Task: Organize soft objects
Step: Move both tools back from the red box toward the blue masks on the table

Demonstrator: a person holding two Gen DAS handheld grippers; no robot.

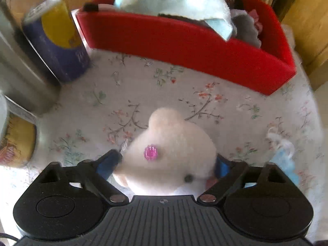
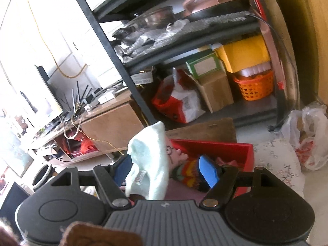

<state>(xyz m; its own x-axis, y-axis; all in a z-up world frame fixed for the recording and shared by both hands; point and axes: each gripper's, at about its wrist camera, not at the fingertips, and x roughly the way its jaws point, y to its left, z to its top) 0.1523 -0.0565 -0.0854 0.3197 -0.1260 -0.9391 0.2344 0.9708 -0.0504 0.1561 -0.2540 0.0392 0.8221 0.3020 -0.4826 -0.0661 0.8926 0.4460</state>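
Left claw (image 1: 166, 162) clamps a white plush toy (image 1: 172, 143) above the floral desk (image 1: 143, 94); right claw (image 2: 166, 172), spread, hangs a pale blue cloth (image 2: 149, 164) over the part-filled red bin (image 1: 184, 47). A small blue item (image 1: 285, 155) remains on the desk.

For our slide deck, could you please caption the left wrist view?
Left gripper closed on a white plush toy above the floral cloth, facing the red bin.

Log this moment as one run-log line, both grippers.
left gripper: shut on white plush toy | right gripper: open above red bin | mint cloth between fingers
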